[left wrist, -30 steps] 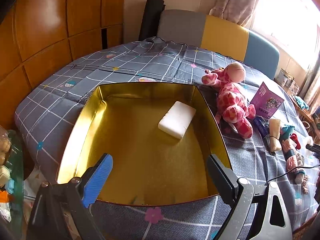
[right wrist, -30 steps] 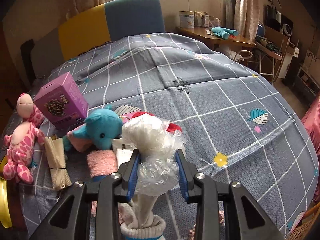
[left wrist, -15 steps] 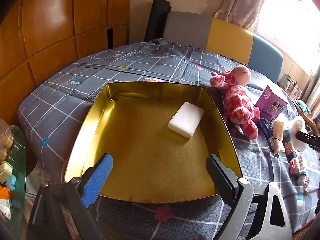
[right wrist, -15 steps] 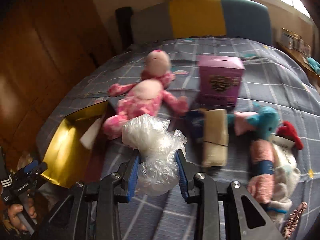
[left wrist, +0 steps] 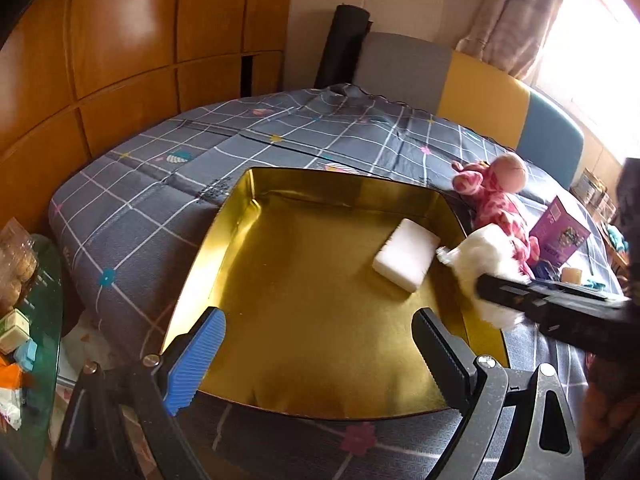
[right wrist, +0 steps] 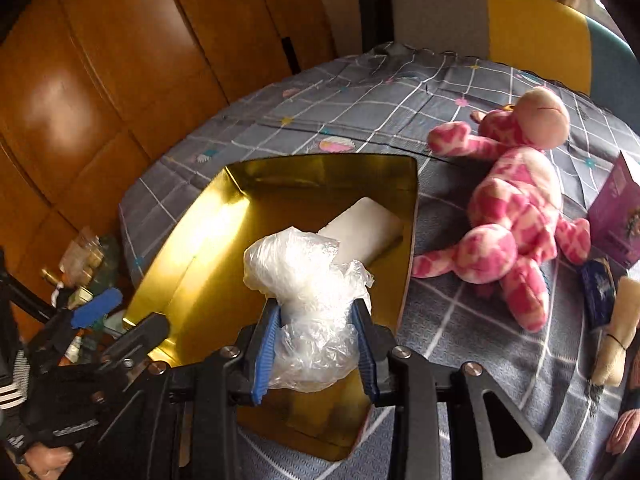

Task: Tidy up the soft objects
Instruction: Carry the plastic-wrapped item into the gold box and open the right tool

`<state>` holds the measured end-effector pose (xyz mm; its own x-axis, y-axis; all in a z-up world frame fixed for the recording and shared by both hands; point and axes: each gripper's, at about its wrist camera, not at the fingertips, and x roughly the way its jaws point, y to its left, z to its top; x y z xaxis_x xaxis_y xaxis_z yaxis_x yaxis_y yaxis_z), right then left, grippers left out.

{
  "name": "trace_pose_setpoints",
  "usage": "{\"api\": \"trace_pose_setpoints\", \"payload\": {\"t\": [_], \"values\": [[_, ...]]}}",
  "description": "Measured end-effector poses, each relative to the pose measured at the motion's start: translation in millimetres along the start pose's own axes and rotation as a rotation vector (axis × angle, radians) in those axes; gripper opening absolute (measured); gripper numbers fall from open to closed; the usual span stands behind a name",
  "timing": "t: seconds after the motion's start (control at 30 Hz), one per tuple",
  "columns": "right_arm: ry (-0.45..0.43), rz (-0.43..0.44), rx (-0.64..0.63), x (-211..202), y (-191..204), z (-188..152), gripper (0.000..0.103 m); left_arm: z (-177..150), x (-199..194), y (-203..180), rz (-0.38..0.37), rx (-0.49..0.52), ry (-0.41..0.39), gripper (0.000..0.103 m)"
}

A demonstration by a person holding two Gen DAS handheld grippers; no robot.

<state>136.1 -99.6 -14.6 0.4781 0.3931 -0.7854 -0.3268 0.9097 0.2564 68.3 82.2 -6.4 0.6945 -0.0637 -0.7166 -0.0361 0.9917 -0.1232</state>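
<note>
A gold tin tray [left wrist: 224, 216] [right wrist: 188, 248] lies on the grey checked bedspread. A white foam block [left wrist: 405, 259] [right wrist: 360, 228] rests inside it near the right wall. My right gripper [right wrist: 316, 340] is shut on a crumpled clear plastic bag [right wrist: 308, 280] [left wrist: 486, 264] and hangs over the tray's right side. My left gripper [left wrist: 320, 344] stands open and empty over the tray's near edge. A pink spotted plush giraffe [right wrist: 516, 208] [left wrist: 496, 200] lies on the bedspread right of the tray.
A purple carton [right wrist: 616, 216] [left wrist: 560, 236], a beige roll [right wrist: 616, 332] and a dark blue packet [right wrist: 598, 292] lie right of the giraffe. Wooden wall panels [left wrist: 120, 40] stand on the left. A glass side table with clutter [left wrist: 20, 300] sits at the lower left.
My right gripper swung left with the plastic bag, from over the toys to above the gold tray. The left gripper edged slightly and stays open.
</note>
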Motion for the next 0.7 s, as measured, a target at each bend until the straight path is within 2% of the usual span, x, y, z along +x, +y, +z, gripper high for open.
{"api": "trace_pose_setpoints", "payload": {"t": [0.3, 0.43, 0.7], "values": [[0.132, -0.089, -0.012, 49.0, -2.4, 2.0, 0.043, 4.7, 6.7, 20.7, 0.025, -0.054, 0.002, 0.095], [0.107, -0.081, 0.007, 41.5, -6.4, -2.8, 0.046, 3.8, 9.5, 21.4, 0.034, -0.048, 0.006, 0.095], [0.024, -0.074, 0.051, 7.4, -13.4, -13.0, 0.046, 0.4, 8.4, 12.2, 0.029, -0.008, 0.0, 0.095]]}}
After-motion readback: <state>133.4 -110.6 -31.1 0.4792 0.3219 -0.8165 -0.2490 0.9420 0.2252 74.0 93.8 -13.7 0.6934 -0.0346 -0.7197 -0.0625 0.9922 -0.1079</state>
